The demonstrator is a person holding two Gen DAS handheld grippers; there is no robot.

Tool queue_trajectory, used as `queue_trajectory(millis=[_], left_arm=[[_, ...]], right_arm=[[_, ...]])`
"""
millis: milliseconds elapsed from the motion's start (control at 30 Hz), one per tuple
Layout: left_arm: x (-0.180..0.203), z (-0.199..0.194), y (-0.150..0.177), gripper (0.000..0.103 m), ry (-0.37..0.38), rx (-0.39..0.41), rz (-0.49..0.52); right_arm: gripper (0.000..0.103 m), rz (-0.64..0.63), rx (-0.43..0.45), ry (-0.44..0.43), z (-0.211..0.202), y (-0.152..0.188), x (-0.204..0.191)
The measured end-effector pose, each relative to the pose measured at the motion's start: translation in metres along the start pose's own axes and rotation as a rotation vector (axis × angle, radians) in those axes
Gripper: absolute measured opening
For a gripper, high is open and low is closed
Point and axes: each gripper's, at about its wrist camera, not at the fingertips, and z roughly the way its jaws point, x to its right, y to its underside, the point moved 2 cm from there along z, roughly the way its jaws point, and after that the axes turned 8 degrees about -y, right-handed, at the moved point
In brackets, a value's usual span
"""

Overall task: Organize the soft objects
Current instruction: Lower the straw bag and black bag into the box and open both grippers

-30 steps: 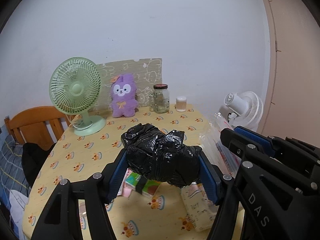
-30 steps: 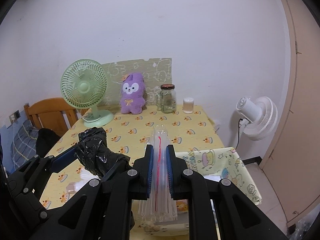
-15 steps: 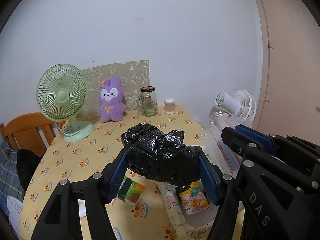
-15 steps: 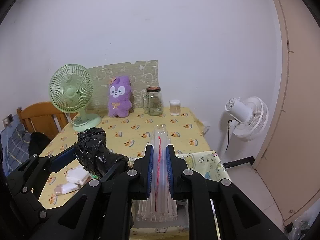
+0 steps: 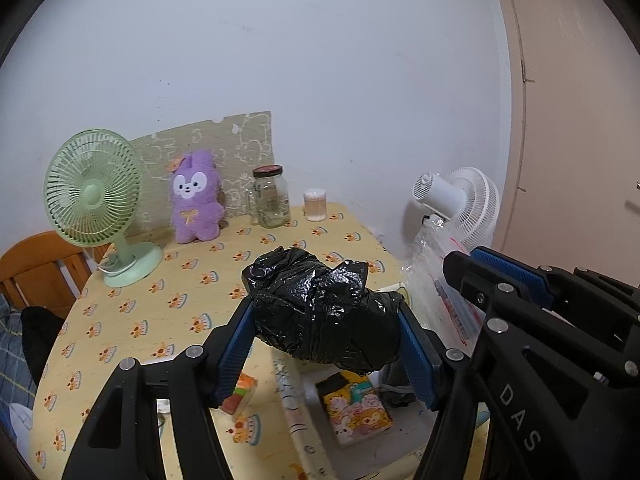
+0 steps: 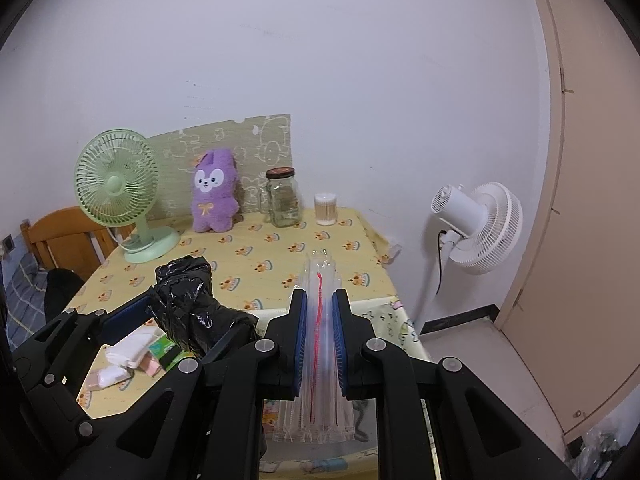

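My two wrist cameras, side by side, facing the back wall.
Both share the green fan (image 5: 94,200) (image 6: 116,184) and table (image 5: 200,280) (image 6: 256,256) from close above.

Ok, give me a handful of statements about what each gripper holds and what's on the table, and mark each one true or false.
1. The left gripper is shut on a black bag. True.
2. The right gripper is empty. False: it pinches a clear zip bag with a red strip.
3. The purple plush stands between the green fan and the jar. True.
4. The jar has no lid. False: a dark lid caps it.
5. The white fan stands on the table. False: it stands on the floor, to the right of the table.
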Motion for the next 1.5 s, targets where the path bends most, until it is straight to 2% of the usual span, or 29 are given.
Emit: queue_trajectory(millis=[467, 667, 767, 900, 967, 1000, 1067, 1100, 1133, 1500], left_arm=[[0.038, 0.029, 0.006, 0.071, 0.041, -0.048, 0.073], [0.049, 0.046, 0.014, 0.074, 0.071, -0.113, 0.096], [0.051, 0.048, 0.017, 0.079, 0.077, -0.129, 0.107], [0.055, 0.041, 0.017, 0.094, 0.102, -0.116, 0.127], [0.055, 0.041, 0.017, 0.095, 0.097, -0.118, 0.130], [0.055, 0.041, 0.017, 0.095, 0.096, -0.122, 0.133], [0.055, 0.040, 0.018, 0.095, 0.101, -0.128, 0.134], [0.054, 0.039, 0.019, 0.095, 0.108, -0.132, 0.130], [0.054, 0.040, 0.018, 0.095, 0.115, -0.134, 0.126], [0.036, 0.029, 0.020, 0.096, 0.149, -0.122, 0.077]], right_arm=[[0.015, 0.056, -0.045, 0.048, 0.018, 0.012, 0.038], [0.015, 0.082, -0.079, 0.052, 0.031, 0.023, 0.050], [0.015, 0.087, -0.085, 0.045, 0.035, 0.026, 0.052], [0.016, 0.120, -0.088, 0.033, 0.038, 0.029, 0.056], [0.018, 0.128, -0.099, 0.029, 0.040, 0.029, 0.057], [0.024, 0.128, -0.111, 0.032, 0.041, 0.030, 0.056], [0.049, 0.126, -0.119, 0.043, 0.040, 0.030, 0.055], [0.070, 0.128, -0.112, 0.040, 0.039, 0.031, 0.055], [0.076, 0.134, -0.098, 0.036, 0.036, 0.031, 0.054], [0.085, 0.120, -0.109, 0.088, 0.025, 0.028, 0.036]])
